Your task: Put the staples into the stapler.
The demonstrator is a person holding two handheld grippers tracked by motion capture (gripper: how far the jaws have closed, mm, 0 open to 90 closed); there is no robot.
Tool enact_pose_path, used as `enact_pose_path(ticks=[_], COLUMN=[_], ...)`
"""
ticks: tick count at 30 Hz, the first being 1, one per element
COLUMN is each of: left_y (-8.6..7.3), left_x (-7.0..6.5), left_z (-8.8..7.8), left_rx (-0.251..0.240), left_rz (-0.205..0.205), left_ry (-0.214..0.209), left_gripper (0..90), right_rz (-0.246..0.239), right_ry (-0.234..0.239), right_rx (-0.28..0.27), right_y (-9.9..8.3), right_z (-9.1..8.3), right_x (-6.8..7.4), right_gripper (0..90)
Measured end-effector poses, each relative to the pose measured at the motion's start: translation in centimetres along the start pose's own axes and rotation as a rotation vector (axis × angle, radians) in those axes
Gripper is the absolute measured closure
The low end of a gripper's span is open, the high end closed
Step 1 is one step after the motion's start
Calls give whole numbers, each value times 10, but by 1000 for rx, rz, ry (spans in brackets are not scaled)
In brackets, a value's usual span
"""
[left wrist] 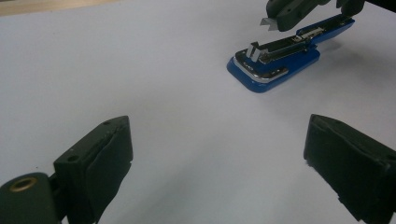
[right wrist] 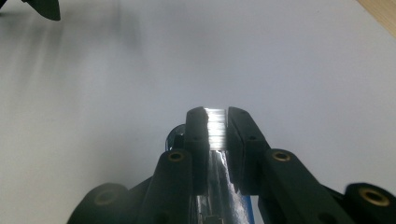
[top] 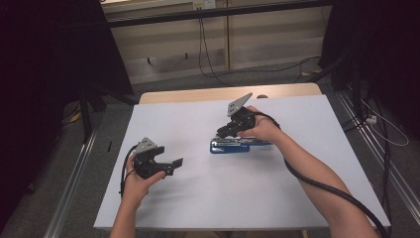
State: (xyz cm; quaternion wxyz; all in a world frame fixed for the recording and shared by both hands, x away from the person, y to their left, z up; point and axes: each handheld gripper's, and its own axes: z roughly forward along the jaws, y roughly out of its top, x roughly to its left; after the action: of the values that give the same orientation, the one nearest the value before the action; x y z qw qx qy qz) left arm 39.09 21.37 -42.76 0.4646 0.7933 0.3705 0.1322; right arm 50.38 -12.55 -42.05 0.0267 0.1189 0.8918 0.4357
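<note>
Right tongs (right wrist: 217, 128) clamped on staple strip (right wrist: 216, 127) above open blue stapler (top: 229, 146). Left tongs (left wrist: 217, 158) apart, empty, over white tabletop (top: 198, 198).

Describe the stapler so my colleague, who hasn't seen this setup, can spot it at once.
Start at the white sheet that covers the table. Right of its middle lies the stapler, under the right gripper. It is the only blue thing there: a glossy blue base with a silver metal staple channel laid open on top, while the right gripper's jaws pinch a bright strip of staples above it.
</note>
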Motion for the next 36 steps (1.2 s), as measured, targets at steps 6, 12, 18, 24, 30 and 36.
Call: enact_pose_path(ticks=[6, 12, 18, 24, 30, 36], left_y=[0, 0, 0, 0, 0, 0], left_x=[0, 0, 0, 0, 0, 0], left_z=[0, 0, 0, 1, 1, 1], left_rx=[-2, -2, -3, -3, 3, 2], left_rz=[-1, -1, -1, -2, 5, 6], left_ry=[2, 2, 2, 3, 4, 4], left_gripper=[81, 81, 82, 82, 81, 81], right_rz=[-9, -16, -21, -25, -32, -40], right_ry=[4, 6, 11, 11, 10, 11], right_rx=[9, 15, 23, 29, 34, 47], right_y=[0, -1, -1, 0, -1, -3], right_z=[2, 4, 6, 8, 9, 9], right_x=[1, 2, 3, 4, 5, 5], right_gripper=[796, 796, 796, 796, 796, 796])
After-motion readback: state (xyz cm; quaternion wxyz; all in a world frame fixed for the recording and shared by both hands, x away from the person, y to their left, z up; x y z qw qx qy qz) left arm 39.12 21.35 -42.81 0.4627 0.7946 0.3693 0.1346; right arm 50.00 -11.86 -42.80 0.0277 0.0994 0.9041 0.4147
